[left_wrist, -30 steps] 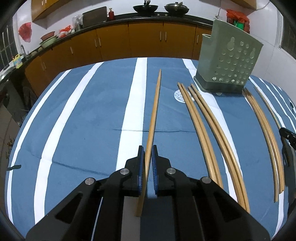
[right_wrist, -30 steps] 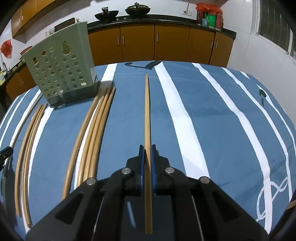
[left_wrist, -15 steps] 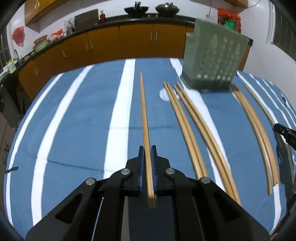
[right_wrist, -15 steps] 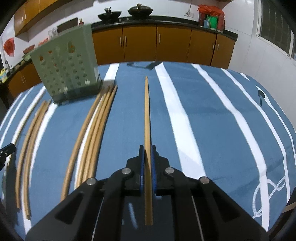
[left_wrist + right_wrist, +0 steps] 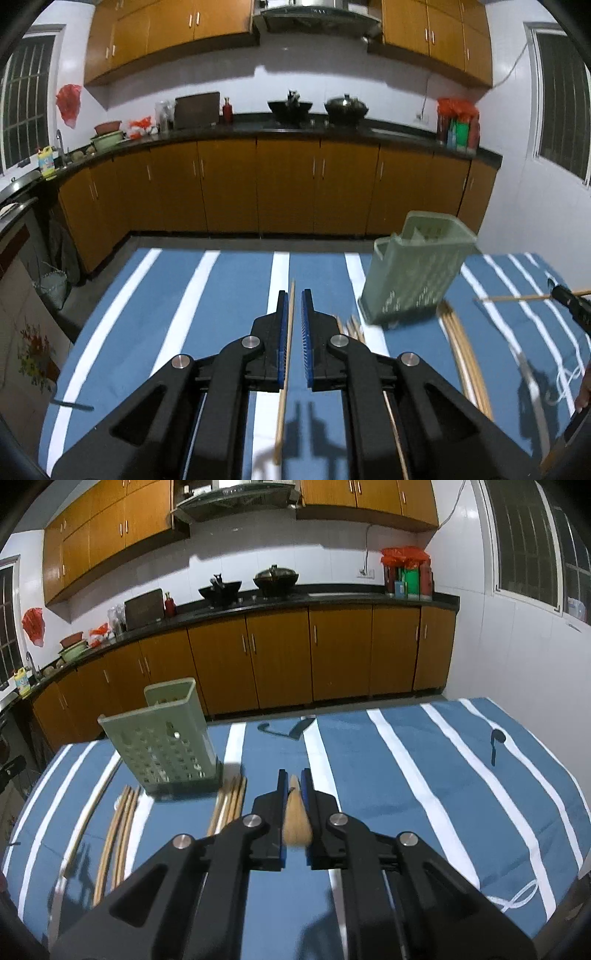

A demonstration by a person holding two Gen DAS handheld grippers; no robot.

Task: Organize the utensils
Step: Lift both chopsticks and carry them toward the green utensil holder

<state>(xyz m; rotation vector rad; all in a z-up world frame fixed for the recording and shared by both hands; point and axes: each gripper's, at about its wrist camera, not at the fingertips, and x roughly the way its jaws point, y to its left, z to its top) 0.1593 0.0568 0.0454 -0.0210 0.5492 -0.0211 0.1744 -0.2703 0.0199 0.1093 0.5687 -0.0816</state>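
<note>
Your left claw (image 5: pixel 292 295) was clamped on a single wooden chopstick (image 5: pixel 285 363); though a gap showed on the right pad's side, the stick lay against the left blue pad, its tip just past the fingertips and its rear end low in the frame, partly lost against a white stripe. Your right claw (image 5: pixel 293 775) was likewise closed on a chopstick (image 5: pixel 295 821), but that one was smeared into a tan blur between the pads, so its length and tip were hard to make out. In the left wrist view, that same right-hand stick poked in from the right edge, with most of the claw cut off by the frame.

Both sticks were lifted clear of the blue-and-white striped table (image 5: pixel 229 291). The green perforated holder (image 5: pixel 162 746) stood on the table, blurred in the left view, and you could not see into it clearly. More loose chopsticks (image 5: pixel 229 805) lay on the cloth on either side of the holder, their near ends hidden behind your claw bodies. Part of a hand showed at the far right edge of the left view, mostly cropped.
</note>
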